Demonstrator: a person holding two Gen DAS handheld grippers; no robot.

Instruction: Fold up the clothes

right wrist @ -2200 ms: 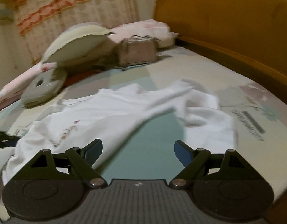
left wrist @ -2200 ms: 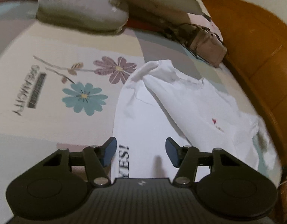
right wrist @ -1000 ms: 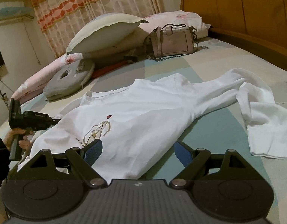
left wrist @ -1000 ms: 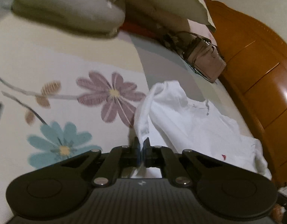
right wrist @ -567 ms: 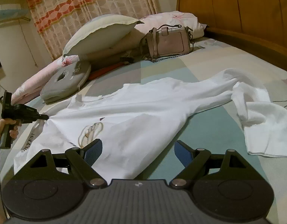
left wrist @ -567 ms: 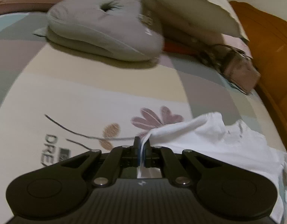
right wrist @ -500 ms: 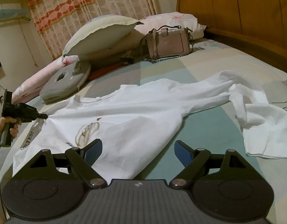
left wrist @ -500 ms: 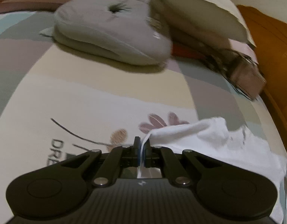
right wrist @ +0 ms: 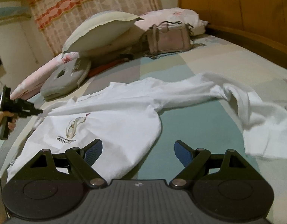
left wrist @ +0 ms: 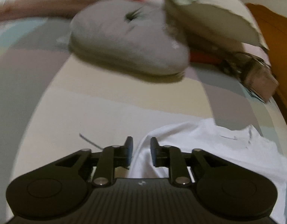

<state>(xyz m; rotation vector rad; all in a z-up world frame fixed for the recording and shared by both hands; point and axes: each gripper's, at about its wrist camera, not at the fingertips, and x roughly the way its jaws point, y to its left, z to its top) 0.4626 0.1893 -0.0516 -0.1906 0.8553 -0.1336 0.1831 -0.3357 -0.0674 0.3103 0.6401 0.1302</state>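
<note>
A white long-sleeved shirt (right wrist: pixel 115 119) with a small chest print lies spread across the bed. One sleeve runs right into a crumpled white heap (right wrist: pixel 264 123). In the left wrist view my left gripper (left wrist: pixel 141 145) stands a little open, and a fold of the shirt (left wrist: pixel 208 141) passes loosely between its fingers. The right wrist view shows that same left gripper (right wrist: pixel 40 110), held by a hand, at the shirt's left shoulder. My right gripper (right wrist: pixel 137 145) is wide open with nothing between its fingers, hovering over the shirt's hem and the teal sheet.
A grey round cushion (left wrist: pixel 128 43), a cream pillow (right wrist: pixel 100 29) and a pink handbag (right wrist: pixel 167 37) sit at the head of the bed. A wooden headboard (right wrist: pixel 236 9) runs along the right. A patterned curtain (right wrist: pixel 91 1) hangs behind.
My left gripper, shut on the shirt's shoulder half a second ago, has parted its fingers after pulling the cloth left. The shirt lies flatter. The right gripper has barely moved.
</note>
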